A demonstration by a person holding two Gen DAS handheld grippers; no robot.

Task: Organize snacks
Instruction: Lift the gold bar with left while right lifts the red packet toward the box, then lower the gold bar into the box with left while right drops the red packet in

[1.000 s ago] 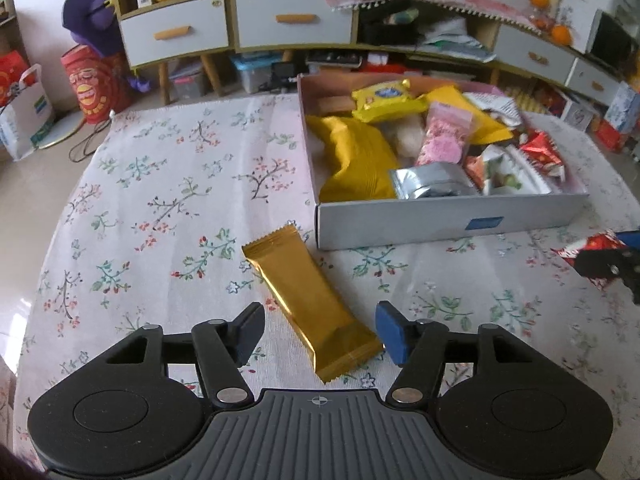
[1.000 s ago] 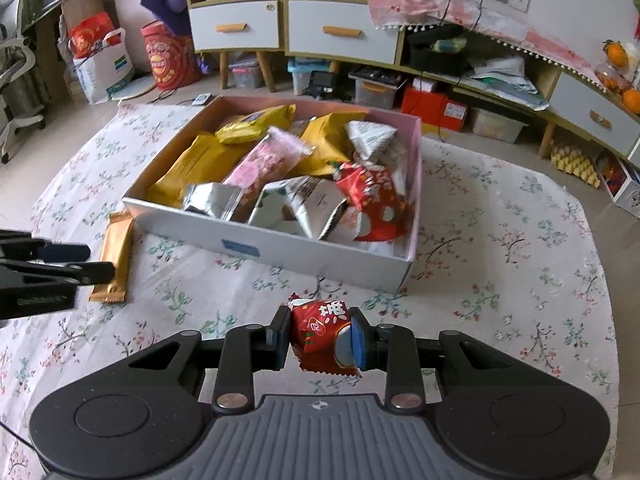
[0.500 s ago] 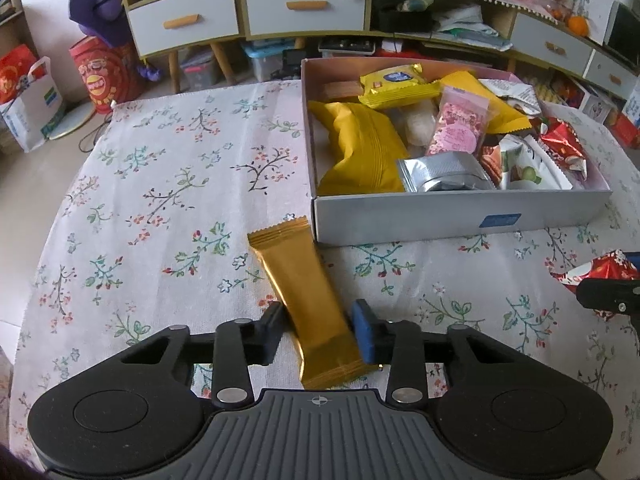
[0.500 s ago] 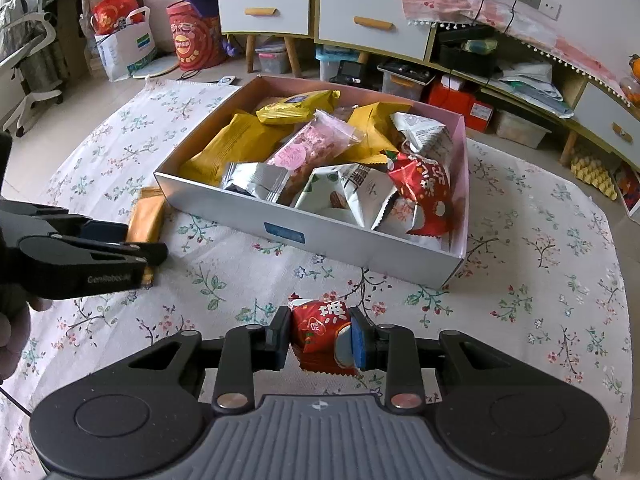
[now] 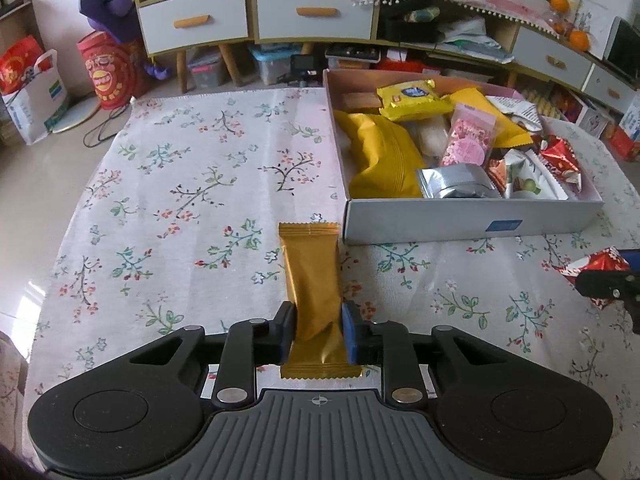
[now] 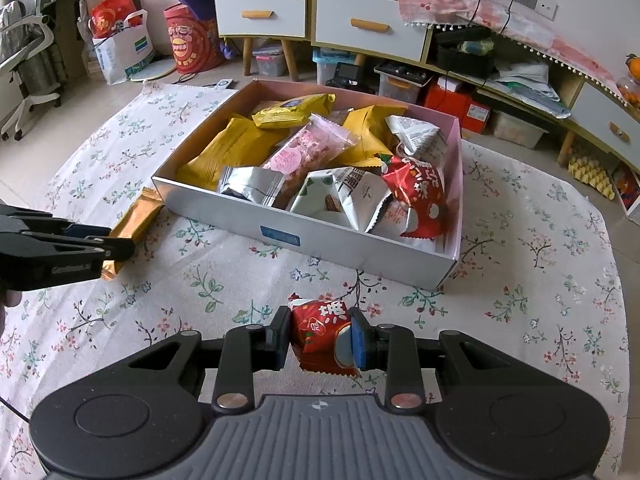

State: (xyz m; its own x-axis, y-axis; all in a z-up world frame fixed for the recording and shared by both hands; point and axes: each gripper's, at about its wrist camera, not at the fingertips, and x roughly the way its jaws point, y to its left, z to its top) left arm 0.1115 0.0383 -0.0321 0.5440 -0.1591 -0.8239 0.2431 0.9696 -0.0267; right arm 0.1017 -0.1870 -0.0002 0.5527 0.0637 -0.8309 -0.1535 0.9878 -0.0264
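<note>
While both hand-held grippers grip a snack near the box, the scene reads as follows.

Left hand-held gripper [image 5: 318, 334]: its jaws have just been closing and now pinch the near end of the gold bar [image 5: 312, 276], pads pressing both long sides.
Gold bar: lies lengthwise away from the camera over the floral cloth [image 5: 180, 200], its far end just beside the box's near left corner.
Right hand-held gripper [image 6: 320, 340]: pressed tight on the red packet [image 6: 322, 336], which sits squeezed between the pads.
Red packet: near the box's long near wall, a little apart from it, over the cloth.
Box [image 6: 312, 236]: a shallow white box with a pink inside, open on top, resting on the cloth-covered desk; a blue label sits on its near wall.
Box contents: yellow bags [image 6: 224, 152], a pink packet [image 6: 304, 148], a silver pouch [image 6: 252, 184], white packets and a red packet heaped together.
Far side: low cabinets with white drawers [image 6: 260, 12] beyond the desk.
</note>
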